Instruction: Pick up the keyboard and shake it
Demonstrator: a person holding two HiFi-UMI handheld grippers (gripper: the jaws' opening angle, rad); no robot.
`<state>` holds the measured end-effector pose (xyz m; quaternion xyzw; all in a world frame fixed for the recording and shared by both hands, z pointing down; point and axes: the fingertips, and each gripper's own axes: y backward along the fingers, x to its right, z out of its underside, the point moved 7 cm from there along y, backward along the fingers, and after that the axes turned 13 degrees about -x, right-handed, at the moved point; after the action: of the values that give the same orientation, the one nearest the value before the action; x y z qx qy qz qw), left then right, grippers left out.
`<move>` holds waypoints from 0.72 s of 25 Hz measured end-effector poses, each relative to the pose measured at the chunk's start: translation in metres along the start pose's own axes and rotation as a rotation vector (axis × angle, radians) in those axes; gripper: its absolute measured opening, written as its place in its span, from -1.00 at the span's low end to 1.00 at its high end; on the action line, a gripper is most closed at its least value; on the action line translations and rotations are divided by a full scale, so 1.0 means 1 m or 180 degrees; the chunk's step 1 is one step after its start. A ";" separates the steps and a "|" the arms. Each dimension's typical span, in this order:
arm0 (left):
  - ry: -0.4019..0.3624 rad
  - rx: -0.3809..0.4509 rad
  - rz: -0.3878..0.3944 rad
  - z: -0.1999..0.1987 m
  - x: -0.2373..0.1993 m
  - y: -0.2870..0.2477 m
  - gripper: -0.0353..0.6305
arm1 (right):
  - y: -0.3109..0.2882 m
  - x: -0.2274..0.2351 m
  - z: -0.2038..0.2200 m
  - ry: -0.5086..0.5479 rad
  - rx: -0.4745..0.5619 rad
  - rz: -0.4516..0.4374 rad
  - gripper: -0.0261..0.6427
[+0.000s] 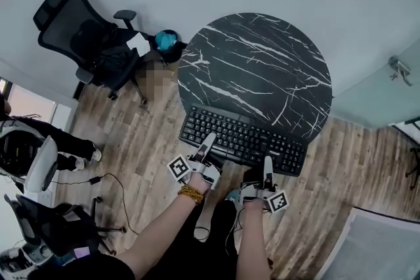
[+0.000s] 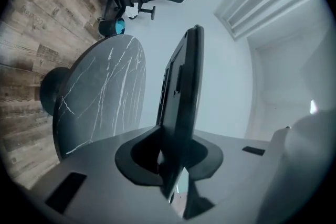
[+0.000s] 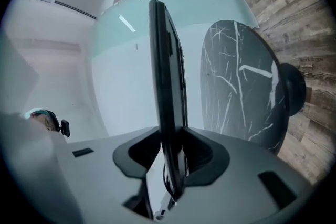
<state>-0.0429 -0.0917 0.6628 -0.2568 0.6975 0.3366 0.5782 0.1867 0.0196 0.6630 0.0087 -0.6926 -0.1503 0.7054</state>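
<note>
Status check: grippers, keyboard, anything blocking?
Left gripper, right gripper: both shut on keyboard, near edge. Keyboard held above round table. Nothing in the way.

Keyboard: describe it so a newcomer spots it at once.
Find the round black marble-patterned table on the wood floor. At its near edge is the keyboard, gripped by the left gripper and right gripper. It is the only flat black slab of keys; the chair stands apart.

- My left gripper (image 1: 209, 139) and right gripper (image 1: 267, 164) are pale grey with black parts.
- Up close, each has a smooth grey body with a dark scooped hollow.
- The left cube (image 1: 178, 167) and right cube (image 1: 278, 201) are white with black square markers.
- An orange-yellow beaded bracelet (image 1: 191, 193) is on my left wrist.
- My black top (image 1: 98, 267) has short sleeves.
</note>
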 end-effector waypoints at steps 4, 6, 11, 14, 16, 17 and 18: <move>-0.0063 -0.0017 0.0088 -0.001 0.017 -0.004 -0.67 | -0.023 -0.017 0.001 0.0106 -0.0055 0.0008 -0.49; -0.0119 -0.0044 0.0102 0.000 0.027 -0.005 -0.67 | -0.029 -0.023 0.004 0.0103 -0.0013 0.0058 -0.49; -0.0333 -0.0089 0.0062 0.000 0.053 -0.005 -0.67 | -0.036 -0.035 0.009 0.0112 0.0021 0.0217 -0.54; -0.0370 -0.0091 0.0076 0.001 0.064 -0.004 -0.67 | -0.041 -0.043 0.010 0.0119 0.0064 0.0262 -0.58; -0.0365 -0.0083 0.0101 0.001 0.070 -0.004 -0.67 | -0.047 -0.047 0.010 0.0121 0.0085 0.0278 -0.60; -0.0346 -0.0090 0.0111 0.001 0.072 -0.004 -0.67 | -0.049 -0.049 0.009 0.0132 0.0073 0.0286 -0.62; -0.0326 -0.0104 0.0114 0.002 0.074 -0.004 -0.67 | -0.053 -0.052 0.009 0.0158 0.0037 0.0293 -0.62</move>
<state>-0.0535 -0.0908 0.5894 -0.2362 0.6658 0.3709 0.6028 0.1671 -0.0176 0.6014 -0.0154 -0.6754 -0.1133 0.7285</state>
